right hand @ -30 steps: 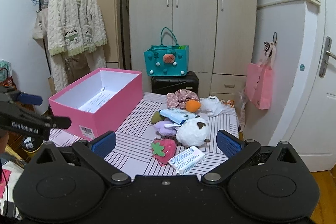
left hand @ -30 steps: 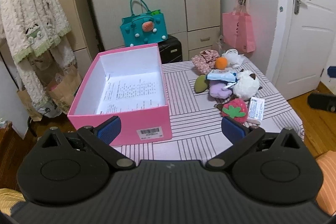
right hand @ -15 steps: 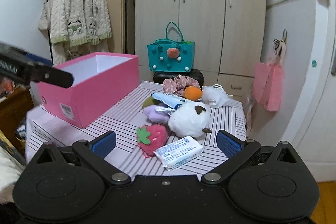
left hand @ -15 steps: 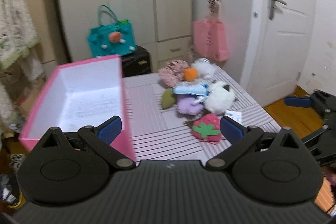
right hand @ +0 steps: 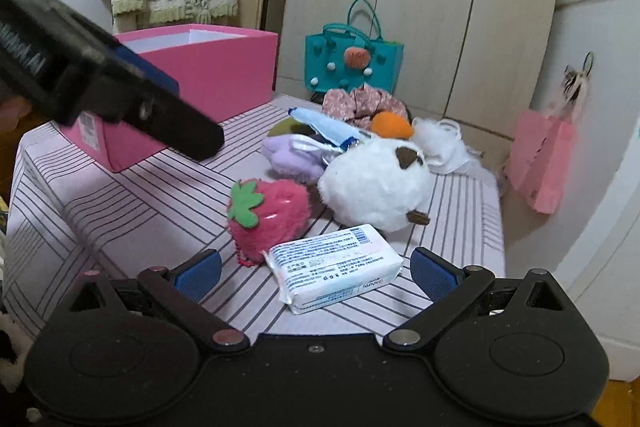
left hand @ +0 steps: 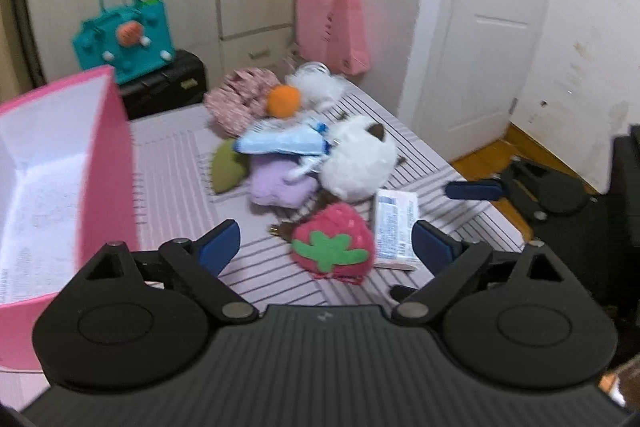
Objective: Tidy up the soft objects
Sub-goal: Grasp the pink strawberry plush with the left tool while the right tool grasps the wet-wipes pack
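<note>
Strawberry plush [left hand: 331, 244] btwn spread, just-narrowing left gripper [left hand: 327, 243] jaws, untouched, right gripper [right hand: 316, 269] spread

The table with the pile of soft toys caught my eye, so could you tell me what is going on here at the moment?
A person is holding a gripper in each hand over the striped table, about to sort the soft things into the open pink box. The left gripper is lined up on the strawberry plush; its jaws have just been closing but touch nothing. The right gripper is open around the tissue pack. The white plush and the rest still lie in the pile.
</note>
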Available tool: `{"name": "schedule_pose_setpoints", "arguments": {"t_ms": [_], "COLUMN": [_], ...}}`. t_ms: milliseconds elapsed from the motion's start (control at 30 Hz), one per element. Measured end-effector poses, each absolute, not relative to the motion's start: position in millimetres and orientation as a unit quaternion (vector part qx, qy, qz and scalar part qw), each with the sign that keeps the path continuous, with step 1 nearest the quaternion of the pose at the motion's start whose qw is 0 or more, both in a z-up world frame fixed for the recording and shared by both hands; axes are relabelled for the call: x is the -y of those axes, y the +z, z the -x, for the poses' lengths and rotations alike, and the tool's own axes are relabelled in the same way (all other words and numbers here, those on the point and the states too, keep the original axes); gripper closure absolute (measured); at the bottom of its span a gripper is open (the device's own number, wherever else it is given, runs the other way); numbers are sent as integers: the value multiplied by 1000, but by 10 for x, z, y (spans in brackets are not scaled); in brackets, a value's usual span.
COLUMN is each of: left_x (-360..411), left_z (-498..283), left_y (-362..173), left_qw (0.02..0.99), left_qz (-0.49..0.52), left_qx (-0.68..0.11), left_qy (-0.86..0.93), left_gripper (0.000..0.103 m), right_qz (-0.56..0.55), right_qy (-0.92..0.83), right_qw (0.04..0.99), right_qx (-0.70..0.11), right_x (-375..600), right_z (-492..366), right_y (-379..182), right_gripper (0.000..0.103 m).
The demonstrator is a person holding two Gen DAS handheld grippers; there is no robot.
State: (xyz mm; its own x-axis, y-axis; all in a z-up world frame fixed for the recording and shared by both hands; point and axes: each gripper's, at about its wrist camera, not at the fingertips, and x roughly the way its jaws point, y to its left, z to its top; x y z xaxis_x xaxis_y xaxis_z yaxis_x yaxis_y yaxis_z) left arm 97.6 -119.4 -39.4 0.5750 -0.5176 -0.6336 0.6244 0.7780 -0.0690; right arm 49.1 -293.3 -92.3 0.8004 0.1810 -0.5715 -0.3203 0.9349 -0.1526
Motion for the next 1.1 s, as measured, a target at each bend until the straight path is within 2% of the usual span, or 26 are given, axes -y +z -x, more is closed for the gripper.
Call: {"name": "schedule_pose_setpoints", "arguments": {"t_ms": [267, 467, 667, 733, 767, 800, 1033, 1100], "left_x": [1399, 1479, 1503, 1508, 1507, 1504, 1447, 1452], "left_z": [-1212, -1291, -1446, -1489, -1504, -1517, -1614, -1622], "left_y": [-677, -812, -953, -1003, -1025, -1046, -1051, -1057], "left_qw": [857, 856, 847, 842, 840, 839, 840, 841], "left_qz": [-70, -70, -42, -31, -28, -24, 1, 2], "left_qx": [-377, -379, -407, -417, -421, -425, -434, -433], "left_qy": [-343, -345, -341, -341, -341, -339, -325, -324], "left_gripper": [22, 30, 31, 31, 31, 31, 31, 36], "right_qz": [116, 119, 94, 92, 92, 93, 70, 69], "right_qy": [174, 211, 231, 236, 236, 230, 172, 151], "right_qw": [927, 909, 901, 902, 905, 909, 931, 933], "right_qx": [-312, -339, -355, -349, -343, -336, -313, -318], "right_x": [3145, 3247, 3302, 3302, 3299, 3284, 3237, 3245], "right_z": [-718, -891, -1020, -1019, -1011, -995, -841, -802], "right_y": [-1002, -1041, -1094, -1098, -1090, -1084, -1118, -1109], "right_gripper": [2, 2, 2, 5, 13, 17, 19, 19]}}
